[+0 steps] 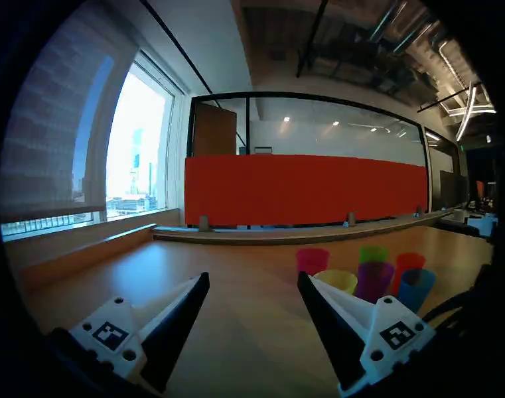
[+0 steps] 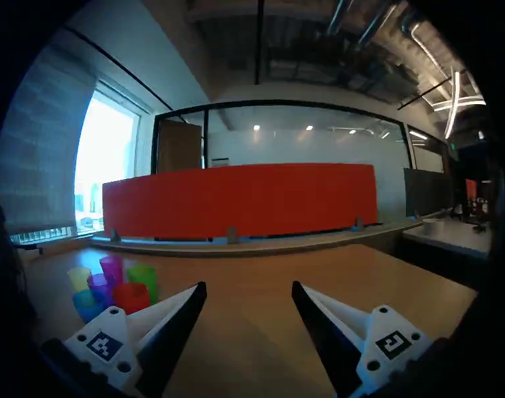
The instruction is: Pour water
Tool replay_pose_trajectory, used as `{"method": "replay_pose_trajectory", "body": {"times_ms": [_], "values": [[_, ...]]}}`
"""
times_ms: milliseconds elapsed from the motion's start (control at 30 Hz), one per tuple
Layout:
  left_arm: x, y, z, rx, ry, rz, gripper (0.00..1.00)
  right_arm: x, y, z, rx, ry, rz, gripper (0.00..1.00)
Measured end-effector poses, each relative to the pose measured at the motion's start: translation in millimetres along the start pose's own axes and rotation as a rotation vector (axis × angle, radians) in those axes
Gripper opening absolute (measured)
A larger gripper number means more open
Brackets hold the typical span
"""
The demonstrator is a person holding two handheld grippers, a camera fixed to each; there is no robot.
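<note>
Six cups (image 1: 365,275) bunched upright on the desk (image 1: 186,259), touching or nearly so.

Left gripper view: sit right of centre, just past the right finger of the left claw (image 1: 252,275). Back row: pink cup (image 1: 312,260), green cup (image 1: 373,254), red cup (image 1: 409,263). Front row: yellow cup (image 1: 336,280), purple cup (image 1: 377,282), blue cup (image 1: 416,287). Yellow cup partly hidden behind the fingertip. Cannot tell whether any holds water.

Right gripper view: cups (image 2: 131,296) low at left, near the left finger of the right claw (image 2: 247,285), outside its gap. Red and blue nearest the camera; yellow, purple and green behind. Sixth cup hard to make out in the huddle.

Left claw: spread wide, nothing between the fingers, bare wood in the gap. Apart from the cups.

Right claw: spread wide as well, holding nothing, pointed across bare desk, well apart from the cups.

Beyond: red partition (image 1: 305,189) standing along the far edge of the desk. Glass wall (image 1: 332,126) behind and above it. Bright window (image 1: 136,159) at left.
</note>
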State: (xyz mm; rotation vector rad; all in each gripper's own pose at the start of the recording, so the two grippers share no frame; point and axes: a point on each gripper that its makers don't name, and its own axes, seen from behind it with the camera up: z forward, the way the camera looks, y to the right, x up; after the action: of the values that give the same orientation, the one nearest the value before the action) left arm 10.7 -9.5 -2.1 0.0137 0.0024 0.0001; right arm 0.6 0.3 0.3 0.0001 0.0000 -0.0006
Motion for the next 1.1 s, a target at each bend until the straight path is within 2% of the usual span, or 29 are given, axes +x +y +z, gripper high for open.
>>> {"method": "replay_pose_trajectory", "body": {"times_ms": [200, 400, 567, 800, 1100], "values": [[33.4, -8.5, 2.8, 0.0, 0.015, 0.003, 0.99, 17.2, 0.7, 6.0, 0.008, -0.004, -0.033, 0.99], [63.8, -12.5, 11.0, -0.014, -0.009, 0.019, 0.99, 47.9, -4.9, 11.3, 0.021, -0.007, -0.069, 1.0], [96.5, -16.4, 16.9, -0.025, -0.005, 0.024, 0.99, 74.2, -5.5, 18.1, 0.015, -0.017, -0.073, 1.0], [137.1, -21.7, 23.7, -0.045, 0.002, 0.003, 0.99, 115.1, -14.1, 22.3, 0.031, 0.005, -0.101, 1.0], [170.2, -23.1, 30.4, -0.078, -0.006, -0.027, 0.99, 155.1, -22.6, 26.9, 0.041, 0.006, -0.118, 1.0]]}}
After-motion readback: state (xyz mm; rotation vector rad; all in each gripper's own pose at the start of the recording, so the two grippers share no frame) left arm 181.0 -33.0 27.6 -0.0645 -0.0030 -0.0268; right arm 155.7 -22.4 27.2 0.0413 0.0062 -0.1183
